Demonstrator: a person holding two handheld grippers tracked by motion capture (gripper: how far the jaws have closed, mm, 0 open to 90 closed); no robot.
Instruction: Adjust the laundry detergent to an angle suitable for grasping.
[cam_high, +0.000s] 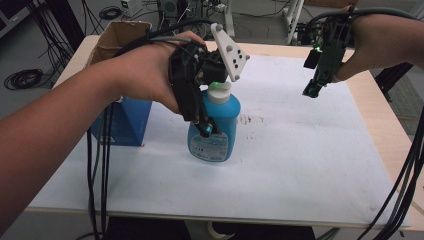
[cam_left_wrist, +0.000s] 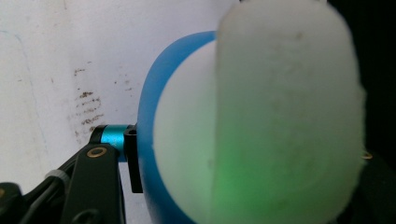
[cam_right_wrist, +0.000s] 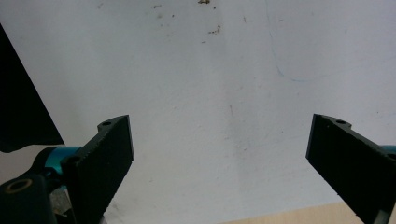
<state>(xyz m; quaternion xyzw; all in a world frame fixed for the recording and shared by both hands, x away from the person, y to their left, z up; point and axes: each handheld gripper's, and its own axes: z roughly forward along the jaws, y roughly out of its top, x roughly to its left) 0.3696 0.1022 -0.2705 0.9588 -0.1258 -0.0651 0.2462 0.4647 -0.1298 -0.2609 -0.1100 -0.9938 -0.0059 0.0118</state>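
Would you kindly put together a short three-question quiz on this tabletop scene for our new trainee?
1. True or false: the left claw is shut on the blue bottle.
2. What does the right claw hold? A) the bottle's white cap B) nothing C) a cable
3. Fill in: the open cardboard box stands at the table's far ____ corner, seen in the high view.

Key
1. True; its jaws clamp the bottle just below the white cap.
2. B; its jaws stand wide apart above the white table cover.
3. Left.
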